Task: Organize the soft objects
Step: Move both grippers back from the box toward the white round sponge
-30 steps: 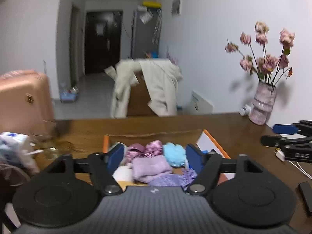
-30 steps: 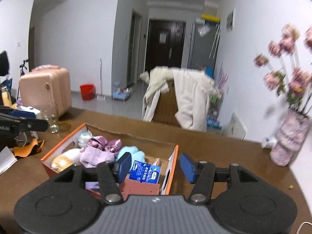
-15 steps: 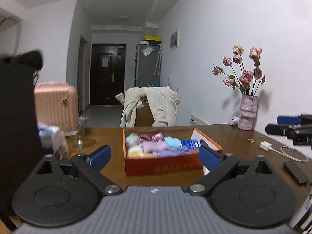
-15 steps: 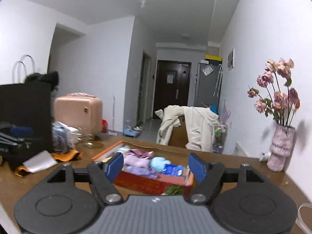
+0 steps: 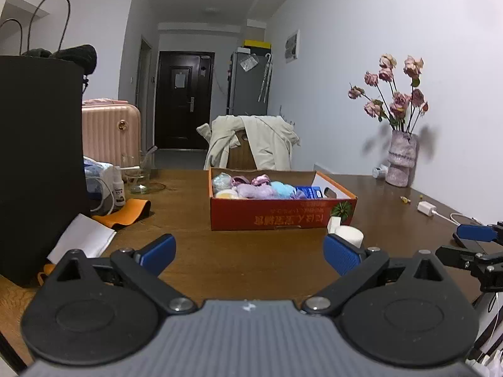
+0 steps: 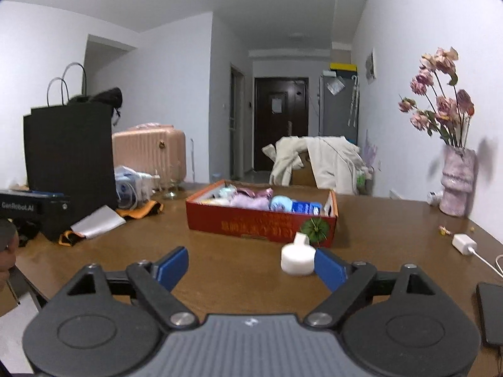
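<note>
Left wrist view: brown wooden table [image 5: 251,260], white-walled room, both grippers' fingers [image 5: 157,251] wide apart, empty.

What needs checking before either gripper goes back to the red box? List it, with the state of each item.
1. Left gripper empty, jaws wide after just opening: ok.
2. Right gripper empty, jaws wide after just opening: ok.
3. Soft items sit inside the red box, none over its rim: ok.
4. Path to the box: a small white container stands on the table right beside the right gripper's right finger: not ok.
5. Table between left gripper and box is bare: ok.
6. Soft items left outside the box: cannot tell.
</note>
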The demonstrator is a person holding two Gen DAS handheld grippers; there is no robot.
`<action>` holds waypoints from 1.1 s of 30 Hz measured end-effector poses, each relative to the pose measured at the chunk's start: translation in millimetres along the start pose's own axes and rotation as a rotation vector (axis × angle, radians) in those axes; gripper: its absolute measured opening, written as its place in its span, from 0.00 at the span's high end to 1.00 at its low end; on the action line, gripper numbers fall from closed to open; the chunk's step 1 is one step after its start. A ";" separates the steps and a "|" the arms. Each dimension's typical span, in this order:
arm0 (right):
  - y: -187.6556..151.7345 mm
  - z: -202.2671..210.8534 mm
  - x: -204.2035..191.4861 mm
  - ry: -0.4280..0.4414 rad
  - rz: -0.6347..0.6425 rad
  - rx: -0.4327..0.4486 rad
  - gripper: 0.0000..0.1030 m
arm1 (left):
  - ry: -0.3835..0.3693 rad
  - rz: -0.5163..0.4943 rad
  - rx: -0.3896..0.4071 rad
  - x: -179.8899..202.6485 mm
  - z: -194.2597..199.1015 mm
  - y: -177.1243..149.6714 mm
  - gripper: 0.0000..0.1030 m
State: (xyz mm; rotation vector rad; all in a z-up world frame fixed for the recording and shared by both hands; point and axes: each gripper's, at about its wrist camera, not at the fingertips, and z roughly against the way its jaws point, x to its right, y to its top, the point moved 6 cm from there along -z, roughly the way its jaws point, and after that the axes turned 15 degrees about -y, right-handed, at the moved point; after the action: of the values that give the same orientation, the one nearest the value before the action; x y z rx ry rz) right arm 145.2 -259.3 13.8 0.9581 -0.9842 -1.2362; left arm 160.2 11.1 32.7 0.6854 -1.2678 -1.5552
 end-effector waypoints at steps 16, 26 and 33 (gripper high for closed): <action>-3.6 -35.4 6.2 -0.044 -0.045 -0.065 0.16 | -0.009 0.018 -0.060 -5.1 -33.3 -10.4 0.01; -12.5 -122.1 33.3 0.003 -0.209 -0.201 0.37 | -0.127 0.045 -0.188 9.9 -123.2 -18.8 0.02; -14.7 -200.0 50.8 0.015 -0.294 -0.261 0.49 | -0.205 0.069 -0.250 25.4 -208.7 -16.4 0.17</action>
State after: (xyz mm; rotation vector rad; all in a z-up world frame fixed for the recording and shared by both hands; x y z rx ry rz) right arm 335.2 -302.2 -55.9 0.9239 -0.6637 -1.5576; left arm 327.3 -94.4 -40.9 0.3267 -1.2037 -1.7227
